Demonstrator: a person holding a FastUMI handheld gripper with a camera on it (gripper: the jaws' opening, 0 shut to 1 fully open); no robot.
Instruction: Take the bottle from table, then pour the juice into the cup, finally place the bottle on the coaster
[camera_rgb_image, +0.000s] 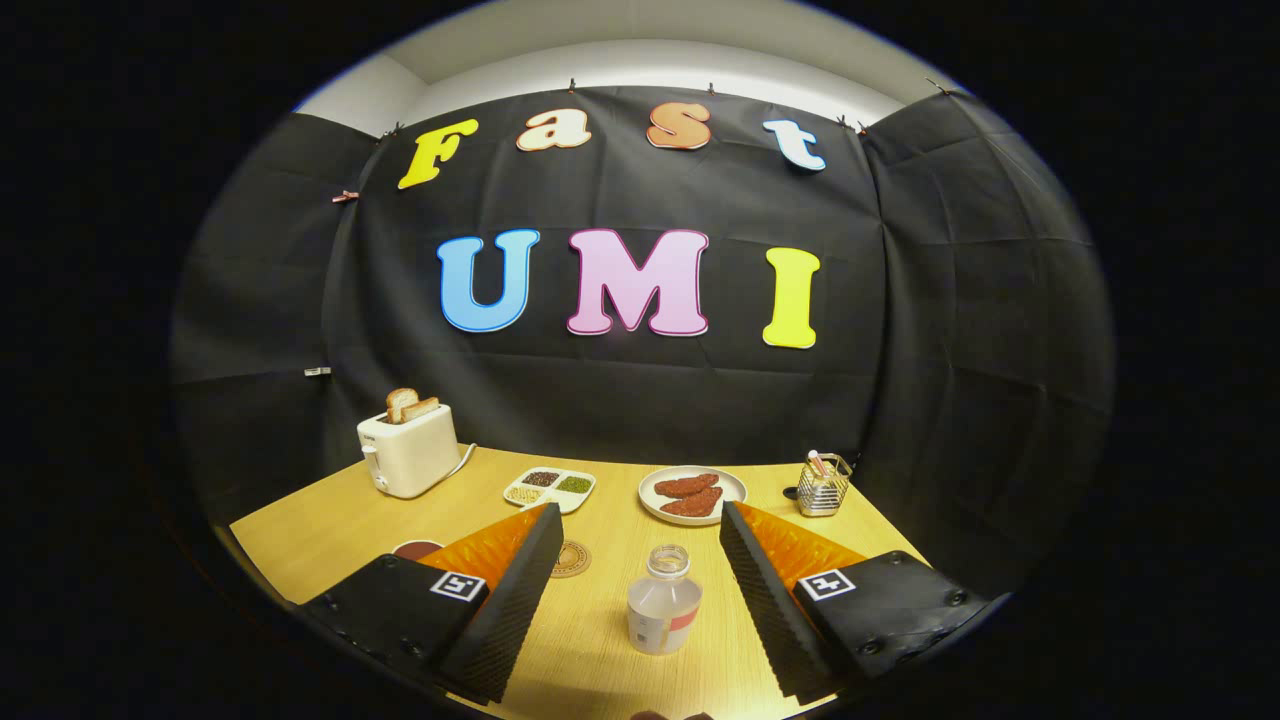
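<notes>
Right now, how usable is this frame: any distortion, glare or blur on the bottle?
Gripper view: strong fisheye bending at the table edges; the bottle sits sharp between the open gripper fingers; soft highlight on the tabletop near it, no blur; the booth wall is dim.

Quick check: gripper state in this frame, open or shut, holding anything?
Gripper: open, holding nothing; the small clear plastic bottle with no cap stands upright between its spread fingers, touching neither.

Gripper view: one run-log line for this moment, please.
stage: approach | gripper: open, straddling bottle | bottle: upright on table, uncapped, untouched | coaster: bare
</notes>
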